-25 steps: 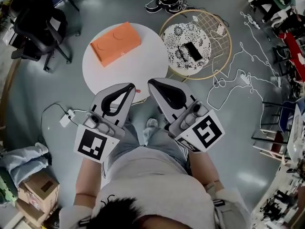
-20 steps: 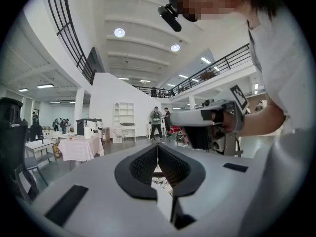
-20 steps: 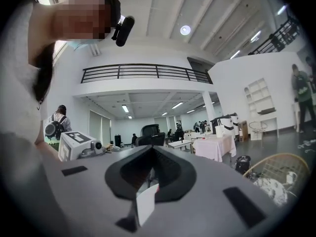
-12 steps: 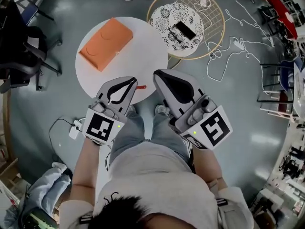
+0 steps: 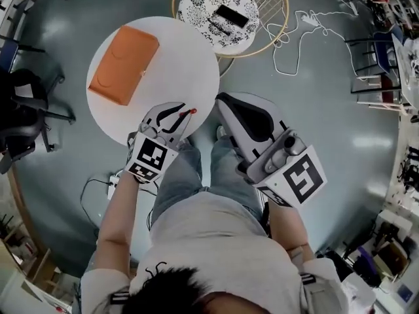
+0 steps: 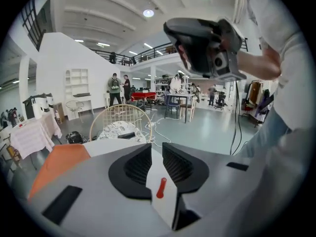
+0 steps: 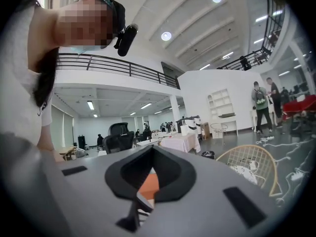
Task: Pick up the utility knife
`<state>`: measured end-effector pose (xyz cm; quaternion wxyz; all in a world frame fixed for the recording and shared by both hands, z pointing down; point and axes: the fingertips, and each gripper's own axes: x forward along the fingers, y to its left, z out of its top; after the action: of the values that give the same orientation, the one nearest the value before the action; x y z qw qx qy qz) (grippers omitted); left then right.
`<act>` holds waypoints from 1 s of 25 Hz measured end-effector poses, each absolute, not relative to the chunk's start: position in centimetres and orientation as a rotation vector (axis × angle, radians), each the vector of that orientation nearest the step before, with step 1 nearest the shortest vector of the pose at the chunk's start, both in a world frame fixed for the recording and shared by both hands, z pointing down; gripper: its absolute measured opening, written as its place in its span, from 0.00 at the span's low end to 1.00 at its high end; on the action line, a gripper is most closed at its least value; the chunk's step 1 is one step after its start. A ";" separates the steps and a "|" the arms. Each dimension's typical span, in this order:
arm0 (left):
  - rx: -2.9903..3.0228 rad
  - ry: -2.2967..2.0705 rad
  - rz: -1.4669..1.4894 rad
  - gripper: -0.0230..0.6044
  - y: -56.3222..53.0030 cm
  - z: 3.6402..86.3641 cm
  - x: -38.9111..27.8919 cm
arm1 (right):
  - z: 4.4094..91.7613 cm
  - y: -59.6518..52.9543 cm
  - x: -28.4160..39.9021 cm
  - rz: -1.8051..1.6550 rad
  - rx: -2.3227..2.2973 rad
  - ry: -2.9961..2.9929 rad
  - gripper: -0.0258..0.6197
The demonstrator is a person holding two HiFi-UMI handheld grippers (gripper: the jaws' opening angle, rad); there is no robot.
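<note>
The utility knife (image 5: pixel 189 112) is a small red piece lying on the white round table (image 5: pixel 183 64), close to its near edge. My left gripper (image 5: pixel 179 111) reaches over that edge with its tips right at the knife. In the left gripper view, the left gripper (image 6: pixel 157 154) has its jaws a narrow gap apart, and the red knife (image 6: pixel 161 187) shows on the white tabletop through that gap, not held. My right gripper (image 5: pixel 226 101) hangs off the table to the right, above the floor. The right gripper (image 7: pixel 152 151) is shut and holds nothing.
An orange box (image 5: pixel 123 64) lies on the table's far left. Behind it, a wire ring (image 5: pixel 278 28) surrounds a patterned round stool (image 5: pixel 196 5) carrying a black device (image 5: pixel 231 16). White cables (image 5: pixel 308 25) trail over the floor. A black office chair (image 5: pixel 19 126) stands left.
The left gripper has gone forward and down to the table's near edge, ending at the red knife. The right gripper stays beside it, still shut. The view has shifted.
</note>
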<state>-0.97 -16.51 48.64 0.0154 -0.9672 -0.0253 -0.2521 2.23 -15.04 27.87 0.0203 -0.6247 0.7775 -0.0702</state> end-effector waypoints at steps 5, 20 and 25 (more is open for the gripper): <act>-2.938 -0.214 -0.962 0.16 -15.5 53.7 0.0 | 28.6 -14.0 3.3 -0.251 -2.024 2.337 0.05; -2.679 -0.430 -1.350 0.19 -14.5 62.6 0.0 | 30.3 -11.8 5.0 -0.347 -2.147 2.209 0.05; -2.594 -0.459 -1.436 0.20 -13.9 64.5 -0.2 | 30.5 -11.1 5.5 -0.353 -2.160 2.195 0.05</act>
<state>-0.17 -13.94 64.48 0.0708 -0.8624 -0.1528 -0.4774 5.45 -11.07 30.47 0.0211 -0.6968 0.7079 -0.1137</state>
